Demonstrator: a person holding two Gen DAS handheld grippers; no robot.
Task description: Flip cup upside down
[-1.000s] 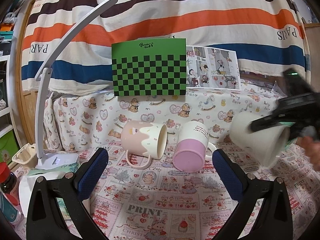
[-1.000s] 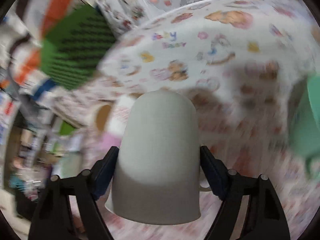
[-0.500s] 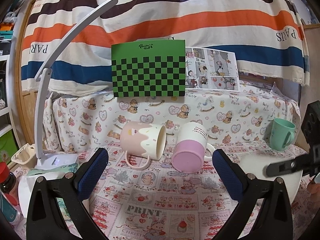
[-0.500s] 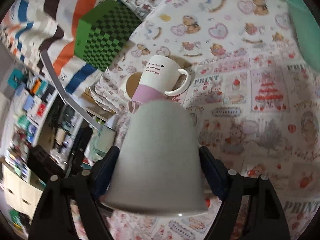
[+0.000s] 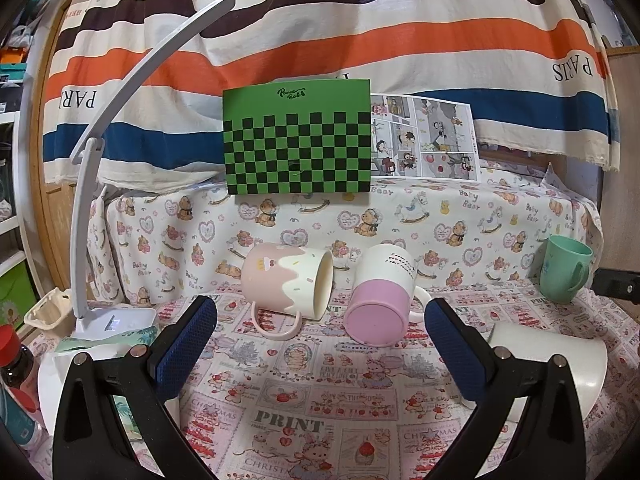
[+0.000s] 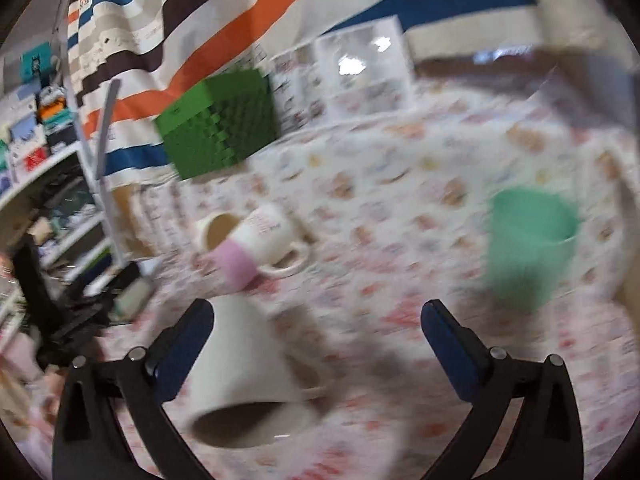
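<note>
Left wrist view: the left hand-held gripper (image 5: 320, 336) hangs over the worktop (image 5: 304, 412) with its black arms spread and its blue textured pads (image 5: 188, 340) far apart, nothing between them; the worktop wears a printed cloth of small cartoon panels and red berries; beyond the pads a glossy pink mug (image 5: 286, 285) with a cream drip pattern lies on its side, mouth to the right, handle down on the cloth; just beside it a white mug with a pink base (image 5: 380, 300) lies on its side, base toward the camera; a mint-green cup (image 5: 564, 268) stands upright at the far right; a green checkered board (image 5: 298, 138) and a comic sheet (image 5: 426, 138) lean on a striped curtain (image 5: 320, 32); a curved white lamp (image 5: 108, 152) rises at the left; the white cup (image 5: 548, 364), smooth and tapered, sits at the lower right behind the right finger.

Right wrist view, blurred: the right hand-held gripper (image 6: 316, 340) is spread wide, clamping nothing; the white cup (image 6: 244, 376) stands upside down on the cloth, mouth down, close against the left pad (image 6: 184, 344), though whether they touch I cannot tell; the mint-green cup (image 6: 528, 240) is upright at the right; the white mug with a pink base (image 6: 256, 244) lies beyond.
</note>
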